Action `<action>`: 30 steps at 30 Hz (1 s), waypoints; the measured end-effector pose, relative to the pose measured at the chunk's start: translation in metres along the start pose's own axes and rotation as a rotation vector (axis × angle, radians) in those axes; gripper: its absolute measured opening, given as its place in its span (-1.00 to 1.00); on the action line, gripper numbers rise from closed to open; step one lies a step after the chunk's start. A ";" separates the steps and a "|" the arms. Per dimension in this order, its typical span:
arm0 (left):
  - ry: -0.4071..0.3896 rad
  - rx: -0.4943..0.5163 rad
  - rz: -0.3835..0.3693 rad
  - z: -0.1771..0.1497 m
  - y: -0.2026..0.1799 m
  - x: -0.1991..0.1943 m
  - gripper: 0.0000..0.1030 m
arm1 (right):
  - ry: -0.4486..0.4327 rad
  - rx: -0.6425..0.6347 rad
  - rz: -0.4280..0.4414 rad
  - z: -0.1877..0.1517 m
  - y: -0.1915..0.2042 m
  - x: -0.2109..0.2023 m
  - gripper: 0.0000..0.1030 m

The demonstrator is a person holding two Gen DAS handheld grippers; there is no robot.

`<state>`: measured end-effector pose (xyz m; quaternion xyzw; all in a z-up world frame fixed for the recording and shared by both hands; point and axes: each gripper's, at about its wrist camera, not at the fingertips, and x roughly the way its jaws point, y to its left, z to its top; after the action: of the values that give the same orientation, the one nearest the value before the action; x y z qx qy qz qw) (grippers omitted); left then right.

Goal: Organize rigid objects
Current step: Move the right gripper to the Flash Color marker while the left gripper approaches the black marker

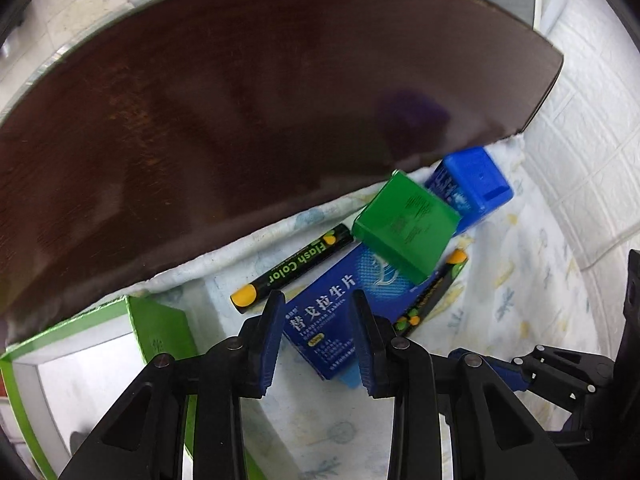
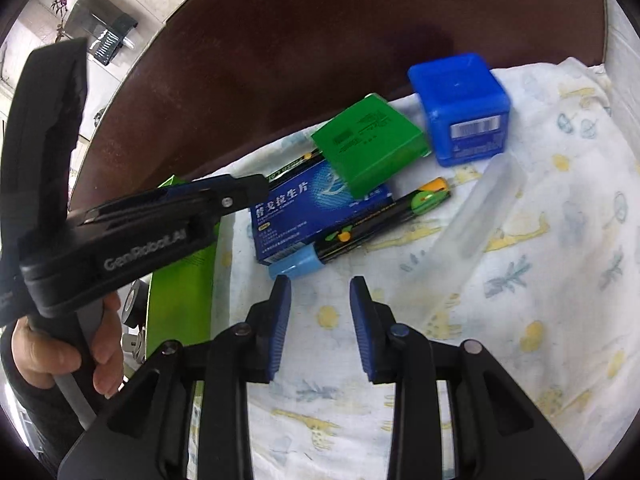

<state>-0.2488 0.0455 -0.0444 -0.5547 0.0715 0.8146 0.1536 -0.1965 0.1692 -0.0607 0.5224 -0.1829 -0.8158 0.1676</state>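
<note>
Surface: a dark brown desk [image 2: 320, 40], partly covered by a white printed cloth [image 2: 520, 280] on which all items are laid.

Surroundings: a green-edged open box [image 1: 160, 328] is seen at the cloth's left edge, beside the left claw. White tiled wall panels [image 1: 580, 140] are seen past the right edge of the desk. A person's hand [image 2: 80, 356] is seen on the left claw's handle in the right wrist view.

Items, clustered near the cloth's far edge where it meets the bare wood:
- Blue medicine carton [image 1: 344, 312], flat, white Chinese lettering on top. It is overlapped at its far end by the green box.
- Green box [image 1: 408, 224], tilted, resting on the carton and against the blue cube.
- Blue plastic cube [image 2: 460, 108], barcode label on its near face, just right of the green box.
- Black marker [image 1: 292, 268] marked "Flash Color", yellow end cap, lying along the carton's left side.
- Second black marker [image 2: 380, 220], light blue cap, lying against the carton's near long side.
- Clear frosted tube [image 2: 480, 208], lying aslant on the cloth, right of the markers and just below the cube.

Left claw [image 1: 316, 312]: parted, nothing gripped; the carton's near corner is seen between its tips, contact not discernible.

Right claw [image 2: 320, 300]: parted, empty, held over bare cloth just short of the blue-capped marker.
</note>
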 end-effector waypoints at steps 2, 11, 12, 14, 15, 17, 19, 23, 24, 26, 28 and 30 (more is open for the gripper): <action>0.019 0.006 0.016 0.000 0.003 0.008 -0.36 | 0.008 -0.004 0.005 -0.001 0.004 0.006 -0.40; 0.042 0.048 0.064 0.005 0.008 0.023 -0.36 | 0.016 0.027 -0.012 -0.001 0.005 0.017 -0.40; 0.043 0.045 0.058 0.005 0.009 0.025 -0.36 | 0.016 0.031 -0.014 -0.001 0.005 0.018 -0.39; 0.056 0.019 0.027 0.007 0.014 0.026 -0.36 | 0.016 0.042 -0.017 0.000 0.004 0.019 -0.39; 0.068 -0.006 0.005 0.008 0.017 0.027 -0.36 | 0.015 0.048 -0.019 0.000 0.004 0.020 -0.39; 0.078 -0.042 -0.026 0.006 0.022 0.028 -0.36 | 0.014 0.057 -0.032 0.000 0.005 0.021 -0.32; 0.084 -0.026 -0.034 0.000 0.018 0.026 -0.36 | 0.010 0.066 -0.058 0.000 0.004 0.021 -0.32; 0.134 -0.006 -0.075 -0.016 0.004 0.023 -0.36 | -0.021 0.069 -0.117 0.002 0.001 0.018 -0.31; 0.131 -0.005 -0.080 -0.018 0.001 0.021 -0.36 | -0.017 0.083 -0.115 0.003 -0.002 0.018 -0.31; 0.112 -0.008 -0.065 -0.017 -0.001 0.016 -0.36 | -0.014 0.105 -0.113 0.003 -0.006 0.019 -0.32; 0.059 -0.002 -0.008 -0.011 0.000 0.010 -0.36 | -0.017 0.123 -0.122 0.005 -0.009 0.021 -0.32; 0.038 0.038 0.063 -0.006 0.000 0.011 -0.36 | -0.023 0.125 -0.134 0.004 -0.010 0.021 -0.37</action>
<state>-0.2475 0.0460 -0.0564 -0.5647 0.1074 0.8068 0.1369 -0.2094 0.1683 -0.0808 0.5337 -0.2001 -0.8180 0.0775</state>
